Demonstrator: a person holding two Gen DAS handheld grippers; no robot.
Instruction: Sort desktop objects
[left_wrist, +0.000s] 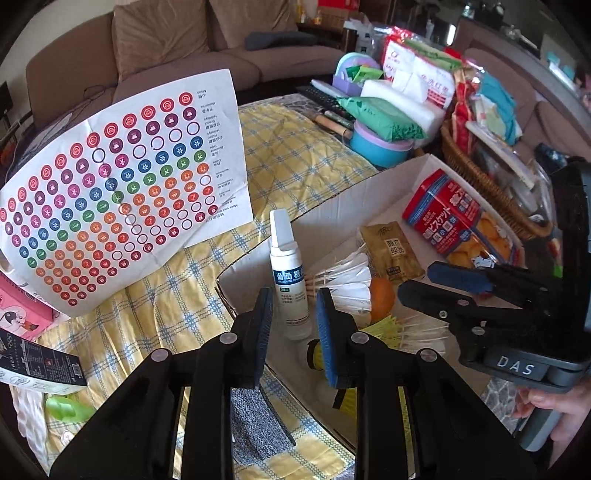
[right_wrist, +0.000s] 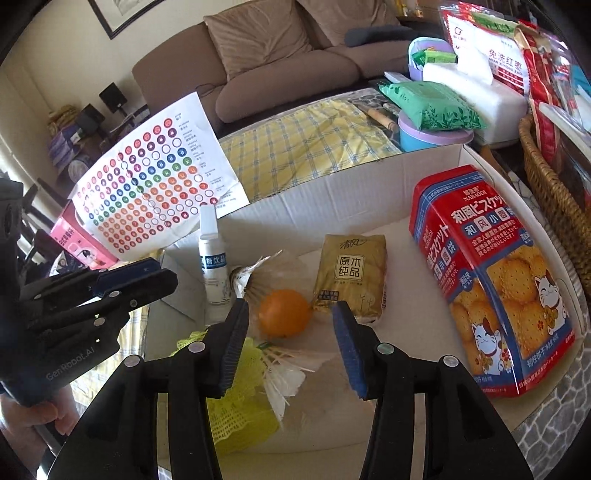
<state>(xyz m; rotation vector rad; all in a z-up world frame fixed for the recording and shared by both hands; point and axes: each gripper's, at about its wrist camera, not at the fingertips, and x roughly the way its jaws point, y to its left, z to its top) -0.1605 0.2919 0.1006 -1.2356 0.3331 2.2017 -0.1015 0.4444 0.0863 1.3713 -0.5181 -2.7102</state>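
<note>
A white cardboard box (right_wrist: 332, 199) holds a white bottle (left_wrist: 289, 280), a white shuttlecock (left_wrist: 347, 280), an orange (right_wrist: 284, 312), a brown tissue pack (right_wrist: 351, 273), a red biscuit bag (right_wrist: 491, 280) and a yellow shuttlecock (right_wrist: 240, 398). My left gripper (left_wrist: 293, 314) is open, its pads either side of the upright bottle without touching it. My right gripper (right_wrist: 291, 343) is open and empty, above the orange. The right gripper also shows in the left wrist view (left_wrist: 439, 280), and the left gripper in the right wrist view (right_wrist: 147, 275).
A sheet of coloured round stickers (left_wrist: 122, 192) leans at the left over a pink box (left_wrist: 22, 314). A yellow checked cloth (left_wrist: 295, 147) covers the table. A wicker basket (left_wrist: 480, 181), tissue packs (left_wrist: 384, 118) and a blue bowl (left_wrist: 376, 147) crowd the far right.
</note>
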